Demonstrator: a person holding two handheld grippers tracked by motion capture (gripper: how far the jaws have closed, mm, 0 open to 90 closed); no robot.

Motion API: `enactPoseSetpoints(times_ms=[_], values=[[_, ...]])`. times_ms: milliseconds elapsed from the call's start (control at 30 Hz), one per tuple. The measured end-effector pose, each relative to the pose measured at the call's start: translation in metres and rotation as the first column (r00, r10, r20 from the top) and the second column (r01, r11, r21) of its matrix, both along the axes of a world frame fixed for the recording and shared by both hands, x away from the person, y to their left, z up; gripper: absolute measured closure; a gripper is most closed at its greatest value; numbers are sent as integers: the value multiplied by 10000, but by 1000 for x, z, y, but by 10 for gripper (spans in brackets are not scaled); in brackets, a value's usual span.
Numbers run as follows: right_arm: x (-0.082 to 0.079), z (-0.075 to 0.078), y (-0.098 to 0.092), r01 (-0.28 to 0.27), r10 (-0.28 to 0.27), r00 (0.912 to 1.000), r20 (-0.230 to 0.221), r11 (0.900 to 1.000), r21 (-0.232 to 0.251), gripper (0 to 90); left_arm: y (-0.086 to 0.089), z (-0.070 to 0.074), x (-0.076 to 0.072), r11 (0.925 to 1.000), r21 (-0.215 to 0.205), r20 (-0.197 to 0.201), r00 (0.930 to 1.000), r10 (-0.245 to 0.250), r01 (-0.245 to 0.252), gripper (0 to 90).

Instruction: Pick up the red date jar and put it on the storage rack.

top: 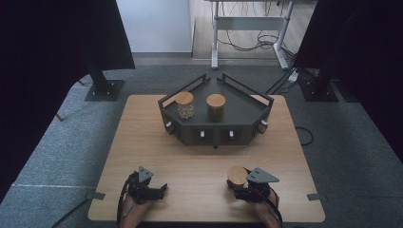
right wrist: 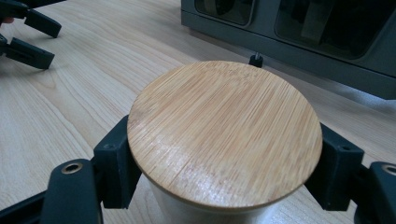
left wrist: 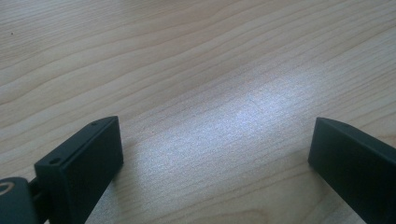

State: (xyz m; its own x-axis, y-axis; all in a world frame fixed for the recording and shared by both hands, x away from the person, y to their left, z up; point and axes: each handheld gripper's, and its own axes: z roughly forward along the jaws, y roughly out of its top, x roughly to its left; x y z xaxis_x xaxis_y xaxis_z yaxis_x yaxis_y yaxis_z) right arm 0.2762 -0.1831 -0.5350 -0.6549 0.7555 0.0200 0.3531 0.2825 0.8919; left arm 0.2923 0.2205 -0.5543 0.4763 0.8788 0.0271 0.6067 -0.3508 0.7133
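Jar with the bamboo lid stands on the wooden table, on the near side of the dark tray and well apart from it, toward the person's right. Two more lidded jars already stand on top of that tray — one with pale contents at its left, one darker just beside it. Judging from that pair, the work in hand is probably to bring this third jar up to join them; if so, two are placed and one is left, and the carry has not yet begun, since the jar's base seems to sit on the table.

Right gripper is clamped on the jar: in the right gripper view its black jaws press against the sides just under the lid's rim, one on each flank, and the lid spreads over them. The grip looks seated and level.

Left gripper rests low over bare wood, nearer the person than the tray and off to its left — jaws spread wide, nothing between them.
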Motion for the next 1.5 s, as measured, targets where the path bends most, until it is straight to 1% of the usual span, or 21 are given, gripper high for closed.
enactPoseSetpoints(times_ms=[100,400,533,767,1100,1500], values=[[-1,2,1,45,-44,10000,71,9999,-92,243,0,0,0,10000,1,0,10000,-6,6,27],[-3,17,-3,225,-233,9993,302,9994,271,243,0,0,0,10000,1,0,10000,-7,7,27],[-2,23,-5,348,-360,9987,358,9989,320,243,0,0,0,10000,0,-1,10000,-7,7,27],[3,30,-8,547,-558,9976,398,9981,277,243,0,0,0,10000,0,0,10000,-7,7,27],[9,39,-7,583,-598,9969,507,9978,303,244,0,0,0,10000,1,2,10000,-8,8,27],[23,58,-9,914,-931,9938,608,9954,300,244,0,0,0,10000,5,4,10000,-8,8,27]])
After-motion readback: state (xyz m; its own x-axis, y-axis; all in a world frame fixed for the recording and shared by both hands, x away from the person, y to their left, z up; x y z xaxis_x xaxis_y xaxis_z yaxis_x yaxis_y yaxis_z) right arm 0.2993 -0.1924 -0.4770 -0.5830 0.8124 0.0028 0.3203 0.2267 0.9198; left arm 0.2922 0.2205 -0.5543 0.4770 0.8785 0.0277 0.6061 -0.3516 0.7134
